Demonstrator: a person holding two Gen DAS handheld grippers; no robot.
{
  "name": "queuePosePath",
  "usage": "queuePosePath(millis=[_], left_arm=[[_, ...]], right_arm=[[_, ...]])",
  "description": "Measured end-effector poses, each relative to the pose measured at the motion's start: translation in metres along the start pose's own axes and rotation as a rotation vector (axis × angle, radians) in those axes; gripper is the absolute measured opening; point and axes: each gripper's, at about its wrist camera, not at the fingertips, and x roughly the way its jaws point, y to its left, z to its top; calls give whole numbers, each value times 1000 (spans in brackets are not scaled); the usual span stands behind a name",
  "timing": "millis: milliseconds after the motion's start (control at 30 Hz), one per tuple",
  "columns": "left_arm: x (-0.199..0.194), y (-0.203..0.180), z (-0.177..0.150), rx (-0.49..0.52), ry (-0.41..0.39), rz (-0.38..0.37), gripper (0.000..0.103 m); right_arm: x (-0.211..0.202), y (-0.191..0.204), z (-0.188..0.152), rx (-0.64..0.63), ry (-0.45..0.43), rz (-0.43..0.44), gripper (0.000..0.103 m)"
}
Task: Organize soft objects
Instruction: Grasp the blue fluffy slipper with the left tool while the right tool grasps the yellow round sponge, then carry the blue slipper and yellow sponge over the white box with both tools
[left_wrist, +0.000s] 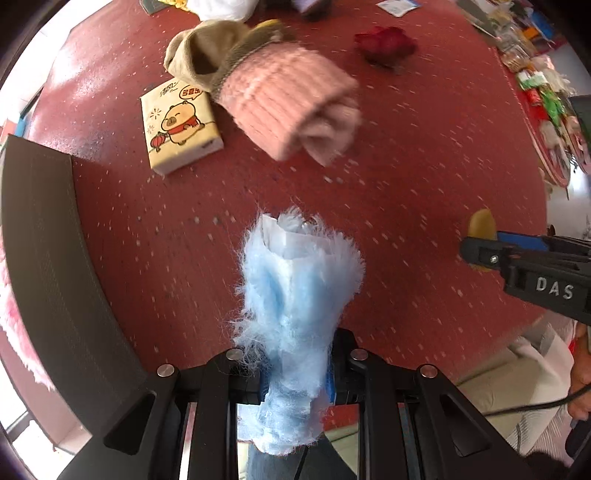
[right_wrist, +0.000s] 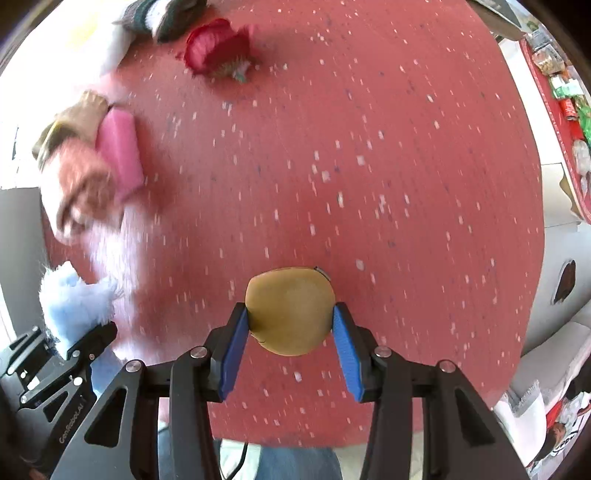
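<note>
My left gripper (left_wrist: 295, 369) is shut on a fluffy light-blue cloth (left_wrist: 295, 295) and holds it above the red table (left_wrist: 424, 166). It also shows at the left in the right wrist view (right_wrist: 74, 306). My right gripper (right_wrist: 291, 325) is shut on a tan round soft pad (right_wrist: 290, 310), held over the table. In the left wrist view it shows at the right edge (left_wrist: 480, 240). A pink knit glove (left_wrist: 291, 103) with a khaki sock (left_wrist: 207, 51) lies at the far middle. A dark red fabric flower (left_wrist: 384, 44) lies beyond.
A dark bin wall (left_wrist: 48, 258) stands at the left, with pink fluffy fabric (left_wrist: 14, 325) beside it. A tissue pack with a cartoon pig (left_wrist: 177, 129) lies near the glove. Cluttered packets (left_wrist: 546, 103) line the right side. A white cloth (left_wrist: 221, 7) lies at the far edge.
</note>
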Motion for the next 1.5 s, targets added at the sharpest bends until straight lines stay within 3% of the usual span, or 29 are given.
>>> queuePosePath(millis=[133,333,533,800,1067,1100,1500], left_arm=[[-16,-8,-18,7,-14,-14,23],[-53,-3,-38,11,-95,16,23],[-87,22,-67,-39,-166,26,23],[-105,79,-77,-24,-190,20,23],[-114,132,-94,-15,-250,-6,23],[-115,138,-98,-17,-258,-9,23],[-124,210,-133,-112,-339,-23,23]], right_arm=[[-4,-4,-25,-9,20,29,50],[-2,4,-61,-35,37,53,51],[-14,19,-64,-70,5,37,51],[-17,49,-71,42,-32,52,51],[-18,92,-99,74,-70,15,51],[-16,97,-90,76,-75,10,51],[-43,150,-105,62,-166,-28,51]])
